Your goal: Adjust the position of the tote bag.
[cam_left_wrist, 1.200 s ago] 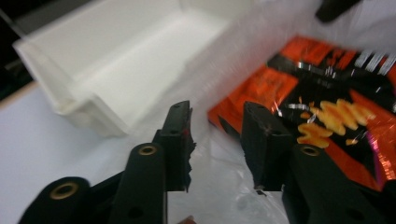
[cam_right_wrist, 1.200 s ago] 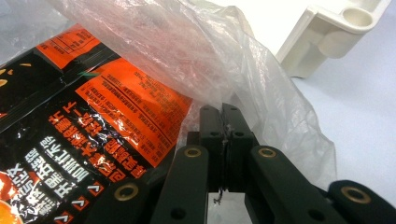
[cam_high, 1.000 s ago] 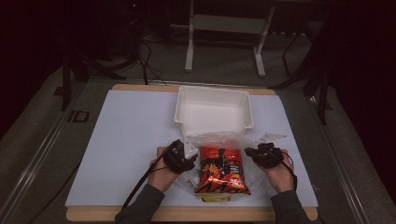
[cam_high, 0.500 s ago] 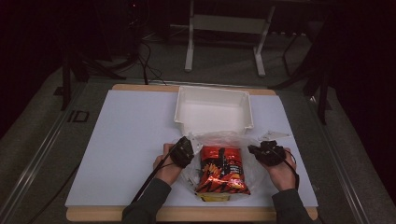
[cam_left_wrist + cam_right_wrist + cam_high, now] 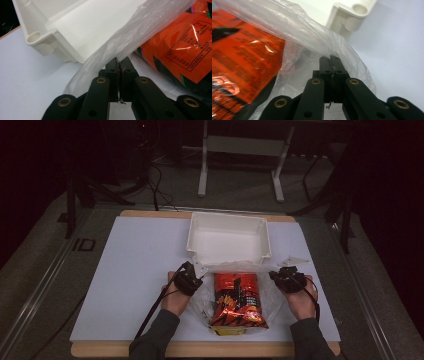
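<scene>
An orange and red snack packet (image 5: 236,300) lies inside a clear plastic bag (image 5: 274,296) on the white board, just in front of a white plastic tray (image 5: 229,256). My left gripper (image 5: 196,272) pinches the bag's left edge. In the left gripper view the film (image 5: 120,45) runs between the closed tips (image 5: 119,62), with the packet (image 5: 180,50) at right and the tray (image 5: 45,42) behind. My right gripper (image 5: 275,276) pinches the bag's right edge; its tips (image 5: 332,61) clamp the film (image 5: 294,27) beside the packet (image 5: 242,57). Both pairs of jaws have just eased open slightly, film still between them.
The white board (image 5: 135,270) covers a wooden table (image 5: 100,350), with bare room to the left. A corner of the tray (image 5: 352,15) stands close beyond my right gripper. Metal stand legs (image 5: 202,165) and cables lie on the dark floor behind.
The left gripper's jaws have come together on the bag's left edge. Both hands have stayed nearly in place, and the packet has not moved.
</scene>
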Action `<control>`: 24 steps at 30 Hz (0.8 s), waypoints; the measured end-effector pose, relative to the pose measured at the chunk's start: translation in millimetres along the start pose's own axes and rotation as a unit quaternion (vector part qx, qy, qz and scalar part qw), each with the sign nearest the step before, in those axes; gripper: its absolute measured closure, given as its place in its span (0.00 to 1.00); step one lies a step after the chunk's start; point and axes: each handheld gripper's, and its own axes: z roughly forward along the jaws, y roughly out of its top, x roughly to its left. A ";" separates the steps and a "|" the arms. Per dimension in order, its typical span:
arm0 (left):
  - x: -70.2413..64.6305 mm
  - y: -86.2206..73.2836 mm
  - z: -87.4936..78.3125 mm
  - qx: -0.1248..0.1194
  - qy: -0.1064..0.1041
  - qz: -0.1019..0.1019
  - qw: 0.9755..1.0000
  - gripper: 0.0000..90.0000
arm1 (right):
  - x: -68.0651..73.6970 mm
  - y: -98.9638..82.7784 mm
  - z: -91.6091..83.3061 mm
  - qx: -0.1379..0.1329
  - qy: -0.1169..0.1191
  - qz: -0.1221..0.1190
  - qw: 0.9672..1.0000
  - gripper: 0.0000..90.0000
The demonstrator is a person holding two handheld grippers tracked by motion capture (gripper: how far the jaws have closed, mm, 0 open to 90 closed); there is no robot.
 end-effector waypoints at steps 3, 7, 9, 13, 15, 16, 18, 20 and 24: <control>-1.4 0.8 -1.0 0.001 -0.001 0.004 1.000 0.92 | 3.7 -0.1 -12.2 -0.021 0.013 0.000 1.000 0.85; -2.4 1.1 -0.7 -0.001 -0.003 0.000 1.000 0.91 | 10.8 1.3 -31.2 -0.051 0.025 -0.010 0.998 0.78; -2.4 1.2 -0.3 0.000 -0.002 -0.001 1.000 0.90 | 14.2 2.3 -39.1 -0.065 0.024 -0.015 0.997 0.73; -2.2 1.1 0.7 0.000 -0.003 -0.004 1.000 0.90 | 20.0 5.1 -52.2 -0.087 0.028 -0.023 0.996 0.69; -2.3 1.0 1.5 -0.002 -0.003 -0.006 1.000 0.90 | 23.7 6.0 -54.8 -0.088 0.044 -0.026 0.995 0.72; -2.3 1.0 1.9 -0.003 -0.003 -0.008 1.000 0.90 | 26.2 6.0 -53.7 -0.085 0.051 -0.029 0.995 0.74; -2.3 1.2 2.3 -0.004 -0.004 -0.012 1.000 0.90 | 29.0 5.5 -50.3 -0.077 0.056 -0.031 0.995 0.74; -2.9 1.3 2.2 -0.005 -0.005 -0.013 1.000 0.90 | 37.4 0.1 -26.5 -0.035 0.041 -0.038 0.998 0.65; -2.3 1.0 1.9 -0.003 0.000 -0.011 1.000 0.91 | 35.9 -6.0 2.9 0.002 0.009 -0.026 1.000 0.71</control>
